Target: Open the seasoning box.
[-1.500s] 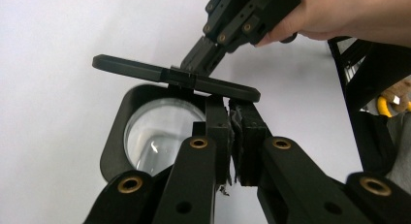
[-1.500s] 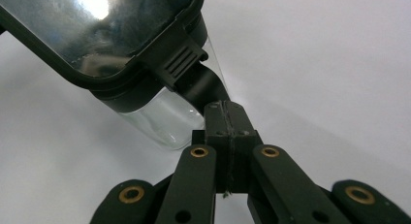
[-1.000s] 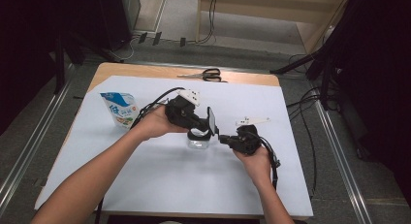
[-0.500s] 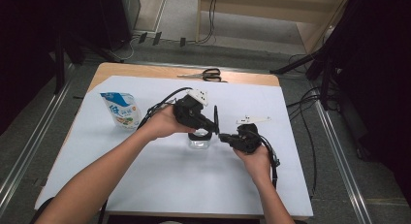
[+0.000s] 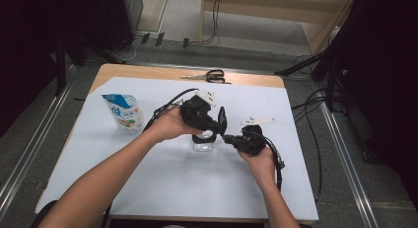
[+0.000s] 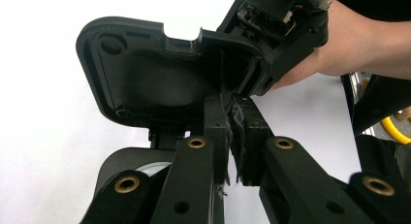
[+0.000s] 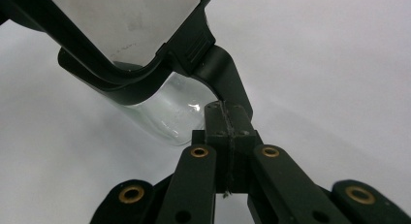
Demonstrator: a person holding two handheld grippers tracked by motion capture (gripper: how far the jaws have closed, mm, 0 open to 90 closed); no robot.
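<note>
Jar [image 5: 203, 145] is sitting mid-table on the white sheet [image 5: 162, 183], and you've got its black flip lid [image 6: 160, 73] tipped upright. Your left gripper [image 6: 231, 132] is pinched on the lid's edge, and your right gripper [image 7: 228, 127] is clamped tight on the black tab [image 7: 228, 83] by the rim

A wooden table [image 5: 123, 72] is covered by a white sheet [image 5: 148, 183]; a pouch [image 5: 124, 111] at left, scissors [image 5: 209, 76] at the top edge and a glass jar [image 5: 203, 145] at centre are carried.
</note>
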